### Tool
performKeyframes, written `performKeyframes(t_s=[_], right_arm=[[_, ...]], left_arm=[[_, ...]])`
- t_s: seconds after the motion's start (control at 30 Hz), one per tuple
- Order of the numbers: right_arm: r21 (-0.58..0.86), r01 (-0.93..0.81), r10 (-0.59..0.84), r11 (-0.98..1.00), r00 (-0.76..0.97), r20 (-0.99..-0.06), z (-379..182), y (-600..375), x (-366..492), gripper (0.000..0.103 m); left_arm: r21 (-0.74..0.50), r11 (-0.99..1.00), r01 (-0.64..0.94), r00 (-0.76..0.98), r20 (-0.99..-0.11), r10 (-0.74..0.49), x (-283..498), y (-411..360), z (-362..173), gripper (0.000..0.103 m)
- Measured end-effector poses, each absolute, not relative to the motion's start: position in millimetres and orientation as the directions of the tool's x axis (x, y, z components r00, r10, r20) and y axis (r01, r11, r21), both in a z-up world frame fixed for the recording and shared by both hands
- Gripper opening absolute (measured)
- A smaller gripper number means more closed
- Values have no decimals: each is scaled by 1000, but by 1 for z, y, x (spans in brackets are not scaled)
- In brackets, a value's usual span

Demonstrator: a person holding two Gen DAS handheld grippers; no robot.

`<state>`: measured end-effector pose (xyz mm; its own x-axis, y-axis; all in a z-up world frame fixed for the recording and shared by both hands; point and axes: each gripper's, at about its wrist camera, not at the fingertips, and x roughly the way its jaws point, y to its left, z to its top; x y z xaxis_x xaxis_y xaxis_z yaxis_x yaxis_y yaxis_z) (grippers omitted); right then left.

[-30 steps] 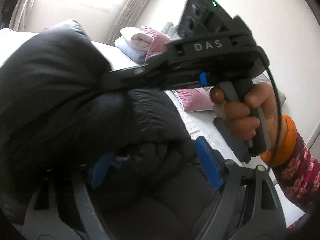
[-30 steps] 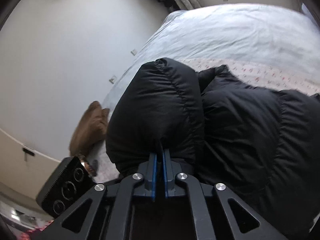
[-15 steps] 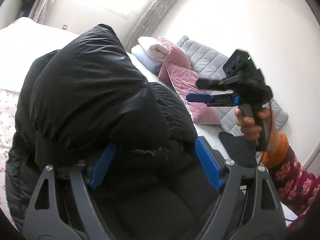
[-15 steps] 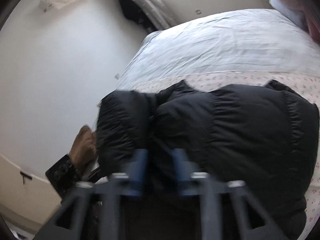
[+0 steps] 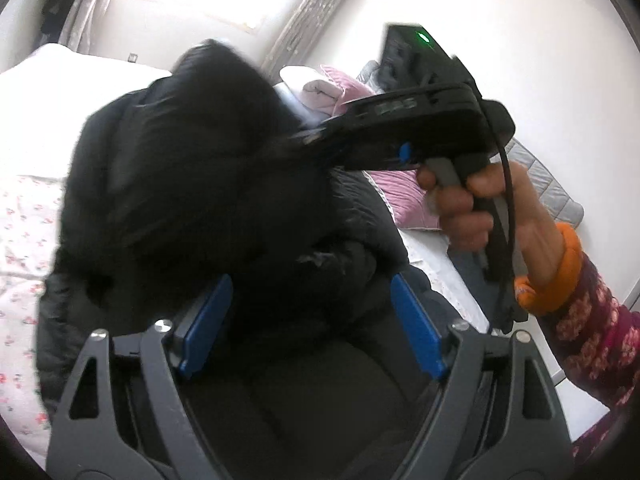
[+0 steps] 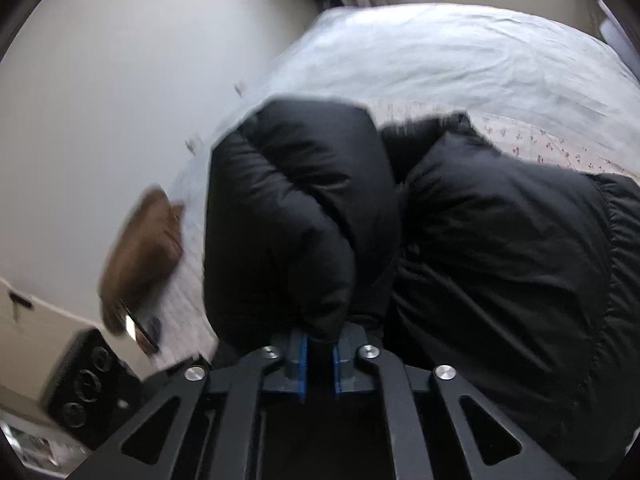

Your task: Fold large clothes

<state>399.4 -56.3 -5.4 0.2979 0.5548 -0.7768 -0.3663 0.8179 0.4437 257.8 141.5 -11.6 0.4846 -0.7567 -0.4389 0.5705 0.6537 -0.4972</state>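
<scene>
A black puffer jacket (image 5: 192, 184) lies bunched on the bed. My left gripper (image 5: 308, 320) is open, its blue pads either side of the jacket's lower folds, not clamping. My right gripper (image 6: 318, 350) is shut on a puffy fold of the jacket (image 6: 296, 216), the sleeve or hem end, and lifts it over the jacket body (image 6: 512, 248). In the left wrist view the right gripper (image 5: 304, 140) reaches into the raised black fold from the right, its fingertips hidden in the fabric.
The bed has a white sheet (image 6: 440, 52) and a floral cover (image 5: 24, 216). Pink and grey pillows (image 5: 404, 200) lie at the head. A brown cushion (image 6: 140, 256) sits at the bed's edge by the white wall (image 6: 120, 60).
My right gripper was open and away from the jacket half a second ago; now it has come back and shut on the puffy fold. The left gripper stays open.
</scene>
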Motion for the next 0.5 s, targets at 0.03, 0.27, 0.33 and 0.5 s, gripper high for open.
performKeyframes(t_s=[0.03, 0.27, 0.33, 0.5], right_arm=[[477, -352, 582, 805, 317, -749, 4, -70, 399, 6], [641, -191, 657, 743, 388, -646, 14, -157, 412, 6], [662, -140, 657, 737, 378, -652, 4, -172, 413, 6], [609, -143, 606, 780, 414, -679, 0, -188, 403, 17]], left_arm=[[-488, 663, 567, 497, -439, -748, 257, 147, -9, 83], [-462, 731, 502, 596, -428, -679, 280, 169, -6, 83], [-485, 718, 500, 565, -445, -695, 302, 155, -11, 83], [-640, 529, 558, 368, -380, -848, 339, 133, -8, 58]])
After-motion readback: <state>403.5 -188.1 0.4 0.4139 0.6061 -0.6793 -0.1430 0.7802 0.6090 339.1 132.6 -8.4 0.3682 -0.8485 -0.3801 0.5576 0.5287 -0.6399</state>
